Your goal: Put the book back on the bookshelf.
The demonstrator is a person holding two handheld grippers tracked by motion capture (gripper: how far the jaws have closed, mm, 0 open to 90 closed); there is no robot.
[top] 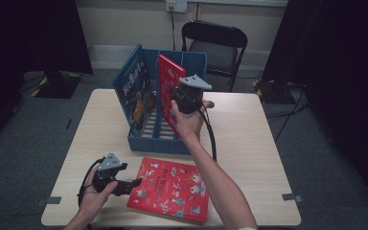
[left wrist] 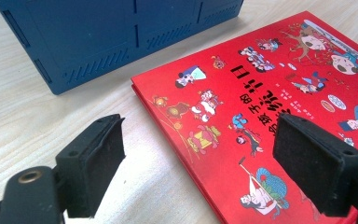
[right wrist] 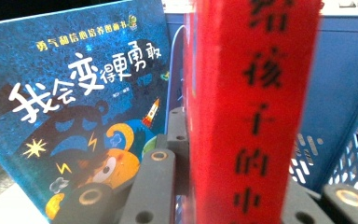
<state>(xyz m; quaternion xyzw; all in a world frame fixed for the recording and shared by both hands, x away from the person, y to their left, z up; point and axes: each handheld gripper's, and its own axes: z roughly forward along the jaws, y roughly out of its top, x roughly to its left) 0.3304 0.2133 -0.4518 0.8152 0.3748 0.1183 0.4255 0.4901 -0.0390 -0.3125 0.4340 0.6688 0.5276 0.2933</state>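
blue book (right wrist: 74,107) titled "我会变得更勇敢", red book's spine (right wrist: 256,112) reading "给孩子的中"

Even overhead light is falling on the pale table (top: 249,139), casting only soft shadows, while the room's side edges are sinking into darkness. The high view is looking slightly soft and grainy. In the left gripper view the flat red book (left wrist: 270,107) is showing a mild sheen. In the right gripper view the upright red book (right wrist: 254,107) is blurring, being too close.

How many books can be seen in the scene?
3. A blue book leans in the blue rack; a red book, clamped by the right gripper, stands in the rack; another red book lies flat on the table. More may be hidden behind.
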